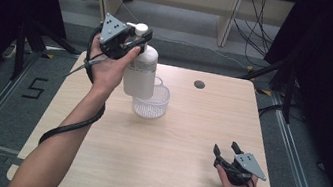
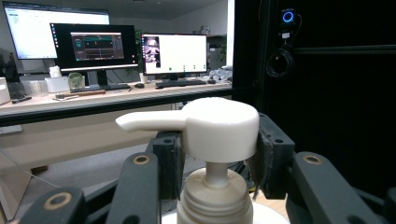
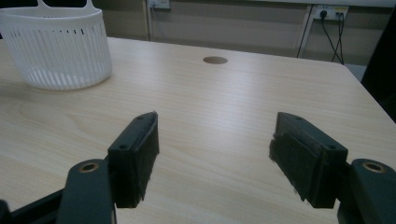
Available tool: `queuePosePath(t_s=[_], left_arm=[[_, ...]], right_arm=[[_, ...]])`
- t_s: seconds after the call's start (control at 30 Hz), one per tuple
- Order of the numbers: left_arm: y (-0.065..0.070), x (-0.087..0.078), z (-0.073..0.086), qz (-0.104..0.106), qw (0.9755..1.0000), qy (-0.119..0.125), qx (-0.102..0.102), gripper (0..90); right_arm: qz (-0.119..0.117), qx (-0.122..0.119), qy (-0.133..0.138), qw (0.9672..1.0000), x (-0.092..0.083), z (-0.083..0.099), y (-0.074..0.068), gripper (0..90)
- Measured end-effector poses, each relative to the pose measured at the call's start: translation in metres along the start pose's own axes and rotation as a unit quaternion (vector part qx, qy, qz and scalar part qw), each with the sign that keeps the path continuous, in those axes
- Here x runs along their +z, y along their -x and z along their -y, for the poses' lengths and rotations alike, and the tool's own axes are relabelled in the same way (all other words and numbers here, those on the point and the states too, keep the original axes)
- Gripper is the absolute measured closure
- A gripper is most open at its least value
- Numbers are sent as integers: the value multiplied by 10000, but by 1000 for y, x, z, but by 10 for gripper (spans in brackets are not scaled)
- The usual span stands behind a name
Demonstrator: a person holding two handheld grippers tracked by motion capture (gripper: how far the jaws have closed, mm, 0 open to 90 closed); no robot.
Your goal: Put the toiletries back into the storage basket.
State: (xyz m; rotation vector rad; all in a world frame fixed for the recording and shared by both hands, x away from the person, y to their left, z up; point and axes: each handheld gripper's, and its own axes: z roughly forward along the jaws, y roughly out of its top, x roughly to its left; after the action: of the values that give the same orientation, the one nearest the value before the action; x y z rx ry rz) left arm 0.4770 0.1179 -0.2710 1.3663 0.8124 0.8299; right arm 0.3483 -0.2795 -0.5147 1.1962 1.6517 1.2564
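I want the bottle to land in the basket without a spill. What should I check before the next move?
1. Left gripper clamped on the pump head of the white plastic pump bottle: ok.
2. Bottle lifted off the light wooden table: ok.
3. Bottle directly over the white slotted plastic basket: cannot tell; it hangs at the basket's left rim.
4. Bottle upright: not ok, slightly tilted.
5. Basket standing upright: ok.
6. Right gripper open, holding nothing, apart from the basket: ok.
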Motion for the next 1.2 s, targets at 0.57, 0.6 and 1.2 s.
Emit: queuePosePath(t_s=[0.57, 0.6, 1.2], left_arm=[[7, 13, 3, 134, 9999, -47, 18, 593], [8, 14, 3, 144, 9999, -40, 8, 593], [16, 29, 11, 233, 9996, -170, 12, 592]], right_arm=[[-9, -9, 48, 10000, 0, 0, 1, 324], [-35, 11, -28, 10000, -1, 0, 1, 324], [-129, 37, -56, 9999, -1, 0, 0, 324]])
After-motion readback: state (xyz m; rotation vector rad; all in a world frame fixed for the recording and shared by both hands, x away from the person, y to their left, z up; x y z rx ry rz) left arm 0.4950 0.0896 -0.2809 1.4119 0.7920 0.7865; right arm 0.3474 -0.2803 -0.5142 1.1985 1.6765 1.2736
